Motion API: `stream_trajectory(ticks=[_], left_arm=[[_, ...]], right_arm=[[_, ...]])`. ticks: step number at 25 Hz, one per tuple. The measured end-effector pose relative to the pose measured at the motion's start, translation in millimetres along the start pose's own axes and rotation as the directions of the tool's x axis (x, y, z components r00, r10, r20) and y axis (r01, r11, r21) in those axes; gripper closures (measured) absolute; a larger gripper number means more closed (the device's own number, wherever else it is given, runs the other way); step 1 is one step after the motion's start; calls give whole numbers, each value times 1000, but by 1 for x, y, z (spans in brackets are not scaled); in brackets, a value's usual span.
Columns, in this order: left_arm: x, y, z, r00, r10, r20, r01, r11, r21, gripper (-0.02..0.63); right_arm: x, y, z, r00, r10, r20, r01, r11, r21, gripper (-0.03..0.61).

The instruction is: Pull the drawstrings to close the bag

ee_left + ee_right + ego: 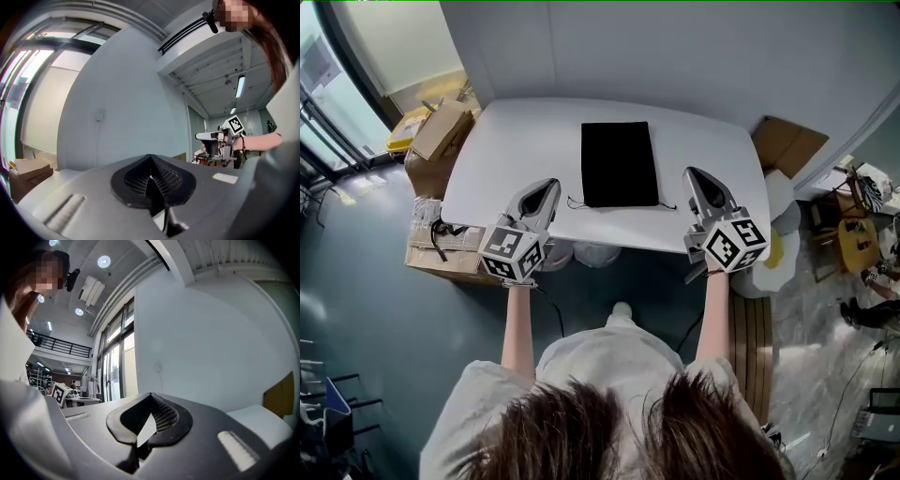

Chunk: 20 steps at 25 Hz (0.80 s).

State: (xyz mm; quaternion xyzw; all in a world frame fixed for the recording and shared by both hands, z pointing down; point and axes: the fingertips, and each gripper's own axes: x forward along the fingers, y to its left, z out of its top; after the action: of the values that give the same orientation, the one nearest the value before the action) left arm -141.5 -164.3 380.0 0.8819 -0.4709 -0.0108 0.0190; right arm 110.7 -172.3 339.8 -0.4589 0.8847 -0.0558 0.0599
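A flat black drawstring bag [619,163] lies in the middle of the white table [506,150], its mouth toward me. A thin cord end pokes out at each near corner: the left drawstring [573,202] and the right drawstring [667,204]. My left gripper [552,183] hovers over the table's near edge, left of the bag and apart from it, shut with nothing in it [150,161]. My right gripper [690,172] is on the bag's right side, also shut and empty [150,397]. Both point level, away from me. The bag is in neither gripper view.
Cardboard boxes [439,133] are stacked off the table's left end, and another box [787,144] stands at its right end. White bags [598,253] sit under the near edge. A grey wall [675,56] runs behind the table.
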Motion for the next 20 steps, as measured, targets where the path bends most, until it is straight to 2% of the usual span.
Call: stream_trajectory(ticks=[16,20], left_arm=[[54,-4,-7,999,37,-38,-37,999,0,620],[65,-17,-16,997,-26,-69,25,1000,-16,620]], right_arm=[[35,-53,-6,993,108,-46,-107,994,29,566],[39,-63,-13,989,129,-69,-128,991,31,566]])
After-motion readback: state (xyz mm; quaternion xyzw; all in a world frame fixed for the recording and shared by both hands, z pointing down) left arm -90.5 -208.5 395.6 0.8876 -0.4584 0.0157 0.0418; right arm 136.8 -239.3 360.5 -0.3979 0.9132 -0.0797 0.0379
